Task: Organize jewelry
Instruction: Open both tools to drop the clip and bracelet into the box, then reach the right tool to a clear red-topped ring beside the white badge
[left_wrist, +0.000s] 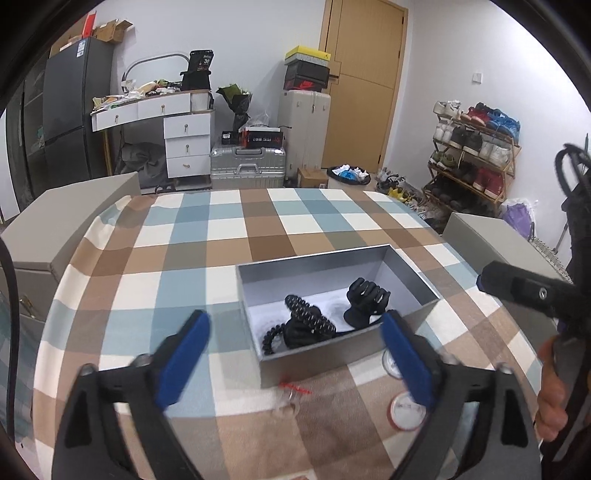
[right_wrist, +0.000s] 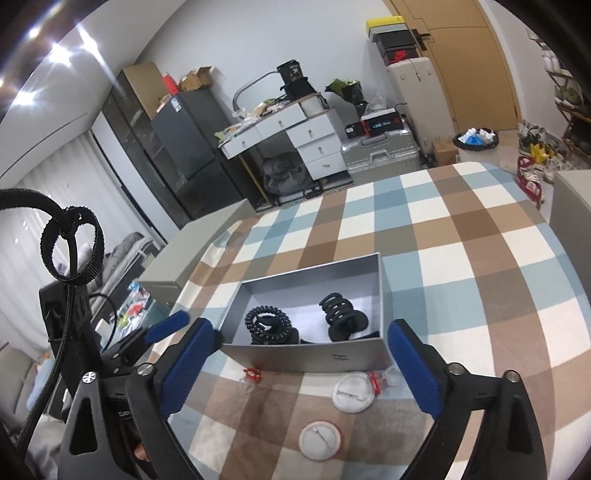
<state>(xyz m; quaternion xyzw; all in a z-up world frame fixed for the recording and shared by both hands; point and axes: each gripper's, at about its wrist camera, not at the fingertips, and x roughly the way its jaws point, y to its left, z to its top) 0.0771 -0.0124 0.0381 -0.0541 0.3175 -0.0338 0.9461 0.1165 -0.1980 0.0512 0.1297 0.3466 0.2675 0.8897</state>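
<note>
Currently your grey box (right_wrist: 306, 360) sits mid-frame in both views on the checked tablecloth (right_wrist: 461, 258), lid off. Inside it: a black coiled hair tie (right_wrist: 267, 325) toward the left and a black claw clip (right_wrist: 341, 317) toward the right, lying close together; whether they touch is unclear. A further dark item under the coil in the left view is not identifiable.

Still outside the box, along its near wall: a small red-and-clear piece (right_wrist: 252, 374) at lower left, a second red-and-clear piece (right_wrist: 380, 380) at lower right, and two round white pads (right_wrist: 351, 397), one behind the other, lower centre. All four are too small or blurred to name as jewelry types.

Your left gripper (left_wrist: 295, 354) is spread wide and carries nothing. Your right gripper (right_wrist: 301, 369) is likewise wide and empty, hovering above the loose items.

Judged step: partway through; some pieces boxed, several remain. Next move likely calls for lowering one gripper onto a loose piece, narrowing the fingers carefully since the pieces look thin and flat against cloth.

Box front wall hides part of the contents in the right view.
</note>
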